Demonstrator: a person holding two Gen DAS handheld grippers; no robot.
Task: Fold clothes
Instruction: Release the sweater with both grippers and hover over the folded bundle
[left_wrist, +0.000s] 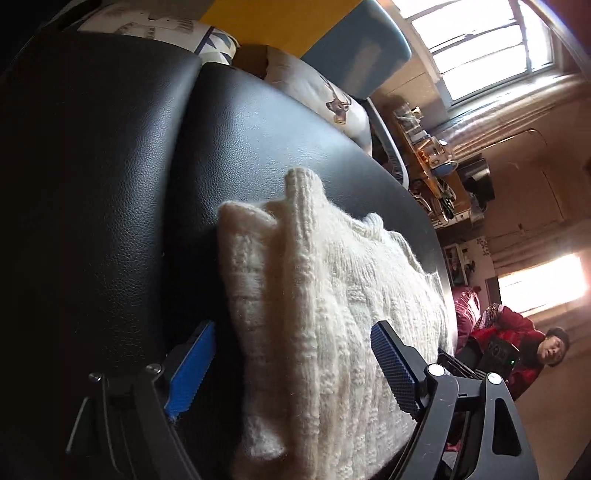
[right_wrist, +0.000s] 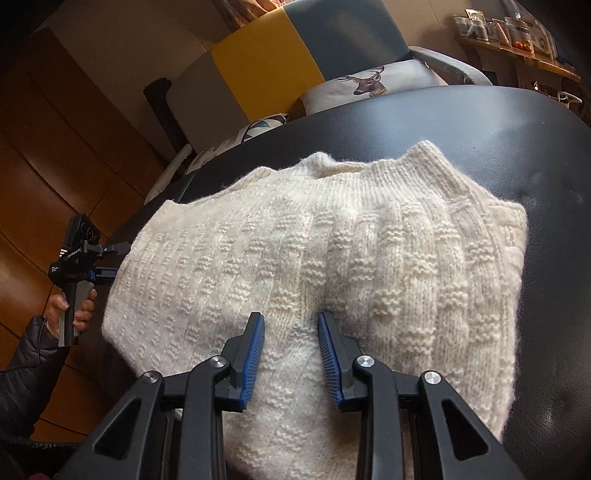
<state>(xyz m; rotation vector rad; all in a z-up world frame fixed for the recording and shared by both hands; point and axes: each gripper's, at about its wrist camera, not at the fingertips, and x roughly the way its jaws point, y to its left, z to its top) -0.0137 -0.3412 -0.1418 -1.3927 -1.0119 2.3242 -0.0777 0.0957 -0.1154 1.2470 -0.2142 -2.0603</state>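
while the folded sweater (right_wrist: 314, 258) is lying on the black cushion (right_wrist: 517, 122), both grippers' fingers are standing apart over it.

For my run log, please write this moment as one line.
task: fold clothes | sweater: folded, lying on black cushion | left tool: open, around sweater edge | right tool: open, over sweater
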